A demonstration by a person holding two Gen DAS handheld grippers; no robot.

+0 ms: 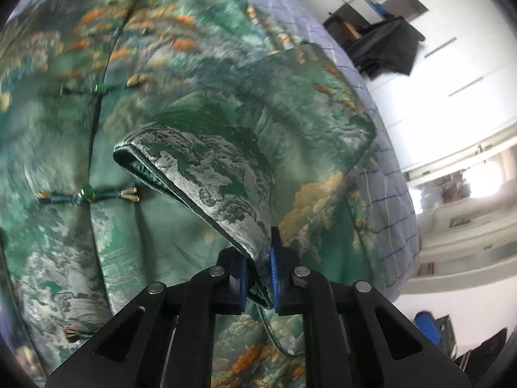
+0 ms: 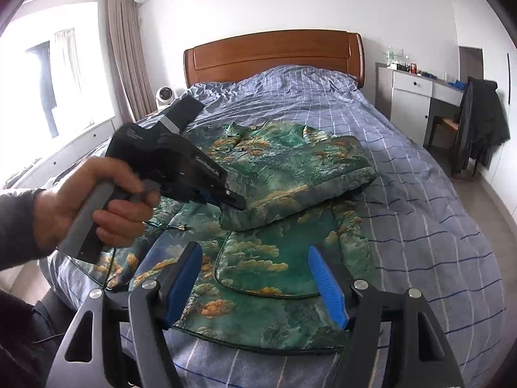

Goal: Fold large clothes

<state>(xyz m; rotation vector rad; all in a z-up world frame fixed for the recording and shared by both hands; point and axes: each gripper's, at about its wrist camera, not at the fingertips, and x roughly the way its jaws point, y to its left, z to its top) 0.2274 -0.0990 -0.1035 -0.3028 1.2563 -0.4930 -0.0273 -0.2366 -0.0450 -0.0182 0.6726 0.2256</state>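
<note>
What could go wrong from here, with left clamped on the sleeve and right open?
1. The left gripper pinches only a thin edge of the sleeve cuff; the glossy fabric could slip out mid-fold.
2. The right gripper hangs open over the hem, pinning nothing, so pulling the sleeve may drag the green jacket across the checked bedspread.

The garment lies spread on the bed, its sleeve folded over the body. My left gripper pinches the sleeve's cuff above the garment's middle. My right gripper hangs above the hem at the bed's foot, headboard beyond.
</note>
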